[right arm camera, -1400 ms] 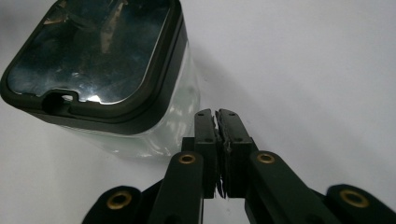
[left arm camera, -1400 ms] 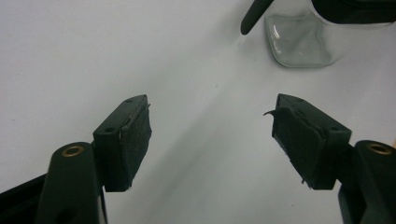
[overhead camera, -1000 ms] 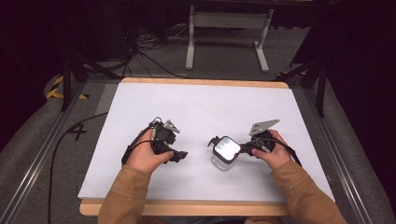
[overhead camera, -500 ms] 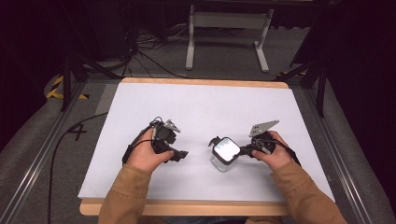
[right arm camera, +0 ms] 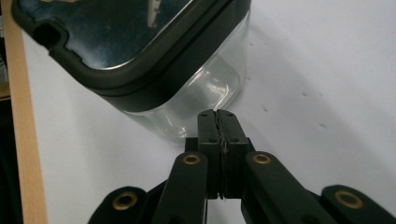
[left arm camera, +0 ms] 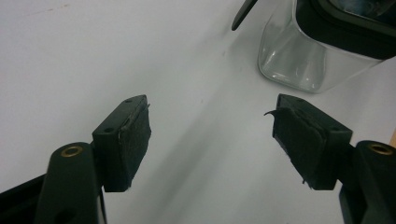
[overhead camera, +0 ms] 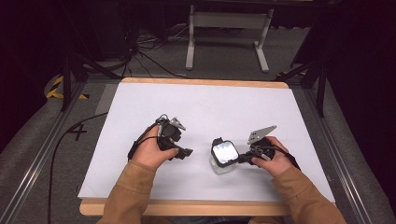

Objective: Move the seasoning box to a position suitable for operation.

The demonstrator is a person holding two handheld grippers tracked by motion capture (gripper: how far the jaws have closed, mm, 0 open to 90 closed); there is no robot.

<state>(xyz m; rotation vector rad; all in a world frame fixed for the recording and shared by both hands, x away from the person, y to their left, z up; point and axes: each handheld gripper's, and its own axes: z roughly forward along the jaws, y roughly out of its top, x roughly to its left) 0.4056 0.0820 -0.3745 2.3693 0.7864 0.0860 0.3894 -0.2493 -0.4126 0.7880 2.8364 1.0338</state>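
A clear square container (overhead camera: 220, 164) with a black-rimmed lid (overhead camera: 224, 152) stands on the white table (overhead camera: 210, 107), a little right of centre and near the front. My right gripper (overhead camera: 241, 158) is shut with nothing between its jaws. In the right gripper view its tips (right arm camera: 218, 122) rest at the container's clear wall (right arm camera: 205, 93), just under the lid rim (right arm camera: 154, 70). My left gripper (overhead camera: 187, 152) lies to the container's left, apart from it. It is open and empty (left arm camera: 217, 140), and the container (left arm camera: 299, 60) sits ahead to its upper right.
The table's wooden front edge (overhead camera: 187, 207) runs just below the forearms. A black cable (overhead camera: 63, 144) trails off the table's left side. A metal stand (overhead camera: 229, 28) rises on the floor beyond the far edge.
The right hand, its shut gripper and the container have drifted slightly toward the front edge. The left gripper has stayed put.
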